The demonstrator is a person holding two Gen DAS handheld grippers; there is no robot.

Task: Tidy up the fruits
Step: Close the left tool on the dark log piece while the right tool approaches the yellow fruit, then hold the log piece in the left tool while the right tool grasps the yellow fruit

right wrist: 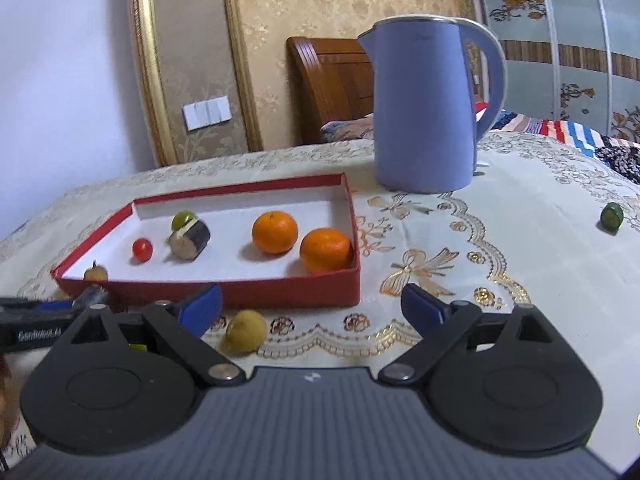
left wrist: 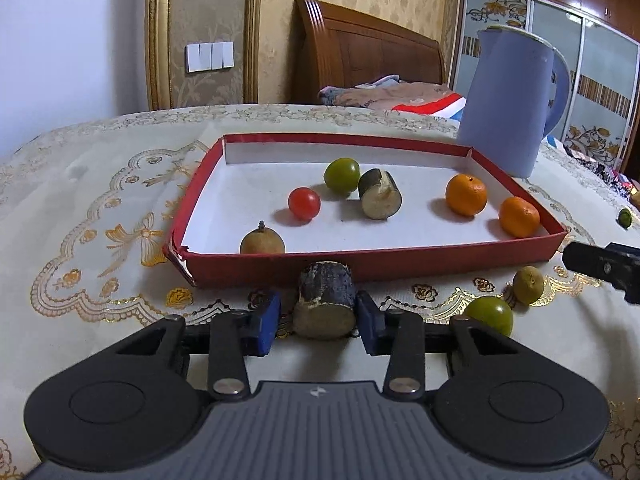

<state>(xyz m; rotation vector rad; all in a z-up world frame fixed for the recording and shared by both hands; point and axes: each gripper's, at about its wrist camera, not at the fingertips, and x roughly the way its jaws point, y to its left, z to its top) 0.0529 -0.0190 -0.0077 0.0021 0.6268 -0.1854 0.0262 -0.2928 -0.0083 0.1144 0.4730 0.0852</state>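
Note:
A red tray (left wrist: 400,264) with a white floor holds two oranges (left wrist: 466,194), a green fruit (left wrist: 341,175), a red tomato (left wrist: 304,203), a dark cut cylinder piece (left wrist: 379,199) and a brown longan (left wrist: 262,242). My left gripper (left wrist: 318,316) is open around a second dark cut cylinder piece (left wrist: 325,305) on the cloth just before the tray's near wall; a gap shows beside each pad. My right gripper (right wrist: 312,312) is open and empty, right of a yellow-green fruit (right wrist: 245,330). The tray also shows in the right wrist view (right wrist: 288,292).
A blue kettle (right wrist: 424,104) stands behind the tray's right end. On the cloth lie a green fruit (left wrist: 489,314), a yellow-green fruit (left wrist: 528,285) and a small dark green fruit far right (right wrist: 612,217). A bed lies behind the table.

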